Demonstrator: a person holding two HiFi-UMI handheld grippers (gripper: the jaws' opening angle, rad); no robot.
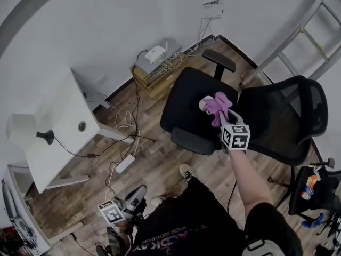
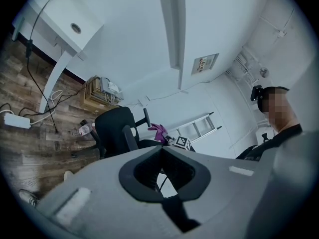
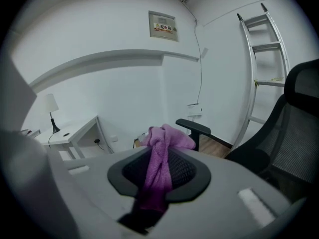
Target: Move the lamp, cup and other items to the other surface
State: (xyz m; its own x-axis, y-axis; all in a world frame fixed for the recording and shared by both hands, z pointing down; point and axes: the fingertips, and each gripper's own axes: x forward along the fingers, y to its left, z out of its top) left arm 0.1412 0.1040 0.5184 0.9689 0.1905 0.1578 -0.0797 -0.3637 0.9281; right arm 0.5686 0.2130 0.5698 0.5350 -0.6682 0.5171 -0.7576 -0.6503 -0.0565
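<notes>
Right hand-held gripper: jaws pinching a purple cloth. In the right gripper view the cloth runs up between the jaws and bunches in a knot past their tips. Arm reaches out toward 1 o'clock in the head view.

Cloth position: over the seat of a black office chair, at the seat's 3 o'clock side, near the armrest. Whether the cloth touches the seat cannot be told.

Left hand-held gripper: jaws pressed together at the tips, nothing between them. It sits low, at 7 o'clock in the head view, close to the person's body and above the wood floor.

Lamp: white shade, dark base, upright on the white desk, at 9 o'clock in the head view and well apart from both grippers. Its cable crosses the desk top and drops over the edge toward a white power strip on the floor.

Surroundings:
- Second chair, mesh back, just beside the first at its 3 o'clock.
- Wooden crate with white boxes and tangled cables against the wall, at 12 o'clock.
- Metal ladder leaning at 2 o'clock.

Cup: not identified with certainty in any view.
</notes>
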